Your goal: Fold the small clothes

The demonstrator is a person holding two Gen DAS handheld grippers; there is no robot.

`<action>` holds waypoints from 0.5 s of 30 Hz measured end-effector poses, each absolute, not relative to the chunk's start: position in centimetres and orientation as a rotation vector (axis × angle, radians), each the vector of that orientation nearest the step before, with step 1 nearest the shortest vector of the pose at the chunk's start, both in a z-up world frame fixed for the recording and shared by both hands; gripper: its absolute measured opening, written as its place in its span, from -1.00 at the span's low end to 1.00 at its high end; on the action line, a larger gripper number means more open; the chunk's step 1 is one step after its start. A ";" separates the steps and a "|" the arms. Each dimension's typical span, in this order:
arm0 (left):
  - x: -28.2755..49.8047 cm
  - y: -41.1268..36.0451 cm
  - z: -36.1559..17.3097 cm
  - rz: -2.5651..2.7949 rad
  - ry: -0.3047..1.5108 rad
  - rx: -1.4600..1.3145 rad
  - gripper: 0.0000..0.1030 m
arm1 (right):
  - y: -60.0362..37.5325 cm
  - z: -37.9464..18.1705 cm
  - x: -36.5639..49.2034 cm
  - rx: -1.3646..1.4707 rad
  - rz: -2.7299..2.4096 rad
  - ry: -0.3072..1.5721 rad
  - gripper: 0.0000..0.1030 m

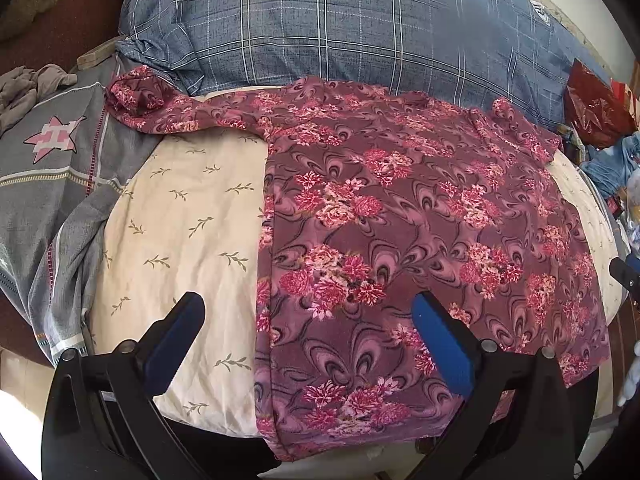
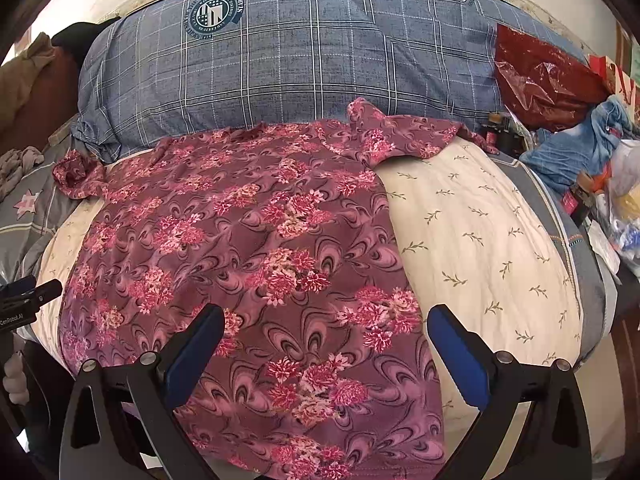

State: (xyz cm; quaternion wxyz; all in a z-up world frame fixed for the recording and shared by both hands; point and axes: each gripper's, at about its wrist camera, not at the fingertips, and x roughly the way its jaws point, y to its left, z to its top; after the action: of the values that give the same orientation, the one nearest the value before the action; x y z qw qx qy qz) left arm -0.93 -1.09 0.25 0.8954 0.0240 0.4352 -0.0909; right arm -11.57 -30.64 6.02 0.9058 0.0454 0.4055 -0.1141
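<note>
A maroon floral shirt [image 1: 400, 220] [image 2: 248, 248] lies spread flat on a cream leaf-print cushion [image 1: 188, 220] [image 2: 480, 240], sleeves stretched out to both sides near a blue plaid pillow. My left gripper [image 1: 308, 316] is open, hovering above the shirt's near left edge, with one blue pad over the cushion and the other over the fabric. My right gripper [image 2: 326, 328] is open too, above the shirt's near right part. Neither holds anything. The tip of the right gripper [image 1: 624, 272] shows at the left wrist view's right edge, and the left gripper [image 2: 28, 296] at the right wrist view's left edge.
A blue plaid pillow [image 1: 340, 28] [image 2: 280, 52] lies behind the shirt. A grey star-print blanket [image 1: 52, 152] lies left, with a crumpled grey cloth [image 1: 24, 88] beyond. A red plastic bag [image 2: 540, 72], denim [image 2: 576, 152] and clutter sit at the right.
</note>
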 end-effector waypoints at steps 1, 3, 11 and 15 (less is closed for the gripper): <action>-0.9 -1.1 0.2 -0.188 0.902 0.050 1.00 | -30.6 6.0 -11.5 0.093 -0.234 0.839 0.97; -0.9 -1.1 0.2 -0.183 0.903 0.050 1.00 | -30.6 5.9 -11.4 0.093 -0.231 0.842 0.97; -0.6 -1.1 0.1 -0.164 0.910 0.073 1.00 | -31.1 5.6 -11.2 0.114 -0.223 0.846 0.97; -0.4 -1.1 -0.3 -0.157 0.928 0.086 1.00 | -31.7 5.1 -11.2 0.133 -0.221 0.859 0.97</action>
State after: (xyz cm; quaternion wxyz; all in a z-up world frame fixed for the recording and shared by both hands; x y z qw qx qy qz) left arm -0.42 -1.08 -0.31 0.8903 0.0413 0.4471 -0.0757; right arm -11.17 -31.69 5.14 0.9011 0.0643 0.4153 -0.1069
